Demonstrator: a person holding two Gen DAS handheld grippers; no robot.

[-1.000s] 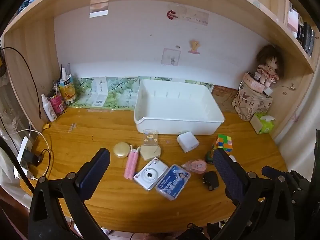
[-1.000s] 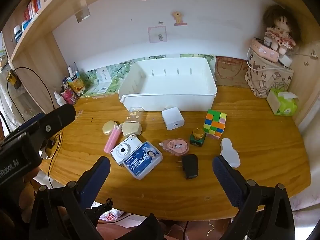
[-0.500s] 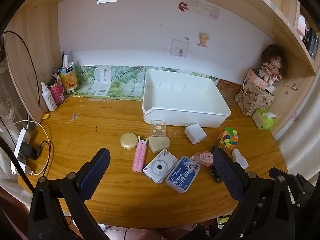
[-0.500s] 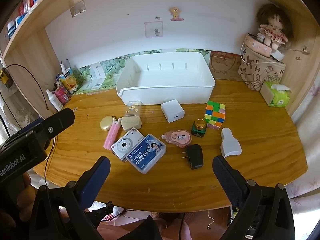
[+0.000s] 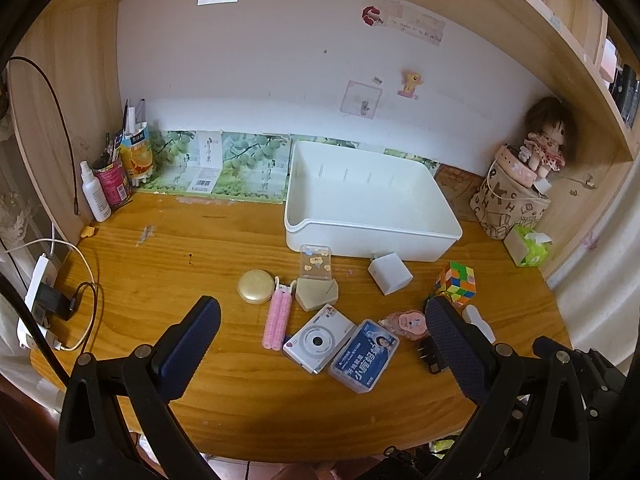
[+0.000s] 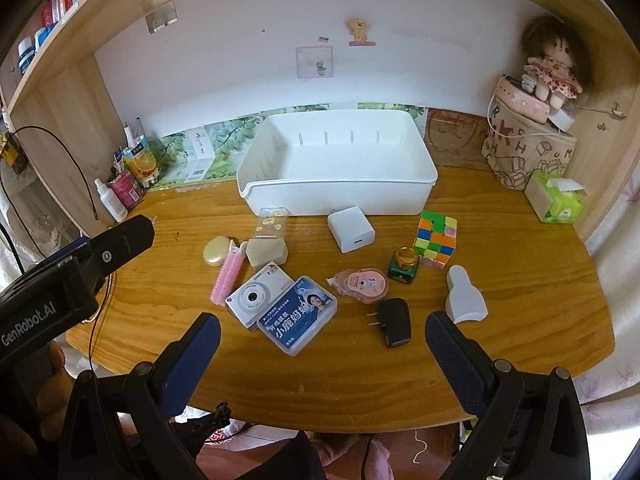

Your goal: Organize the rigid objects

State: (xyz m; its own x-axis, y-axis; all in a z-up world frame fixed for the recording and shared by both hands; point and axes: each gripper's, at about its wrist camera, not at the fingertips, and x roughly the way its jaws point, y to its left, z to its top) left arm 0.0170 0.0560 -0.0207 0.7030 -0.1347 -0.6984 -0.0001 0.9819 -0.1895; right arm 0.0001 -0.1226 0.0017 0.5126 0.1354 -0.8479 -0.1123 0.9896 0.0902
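Observation:
An empty white bin (image 5: 372,200) (image 6: 340,160) stands at the back of the wooden desk. In front of it lie a white camera (image 5: 318,338) (image 6: 258,298), a blue card case (image 5: 363,355) (image 6: 297,320), a pink roller (image 5: 277,318) (image 6: 227,276), a gold compact (image 5: 255,286), a white charger cube (image 5: 390,273) (image 6: 351,229), a colour cube (image 5: 457,282) (image 6: 435,239), a pink tape dispenser (image 6: 362,285) and a black plug (image 6: 394,322). My left gripper (image 5: 320,340) and right gripper (image 6: 322,346) hover open above the desk's front edge, holding nothing.
A doll on a patterned bag (image 6: 528,136) and a green tissue pack (image 6: 558,200) fill the back right corner. Bottles and a pen cup (image 5: 116,176) stand back left. A power strip with cables (image 5: 44,300) lies at the left edge. The left gripper's body (image 6: 60,292) shows in the right wrist view.
Both grippers have risen and drawn back, so the desk objects sit lower and smaller in view. The left view has shifted left. Nothing on the desk has moved.

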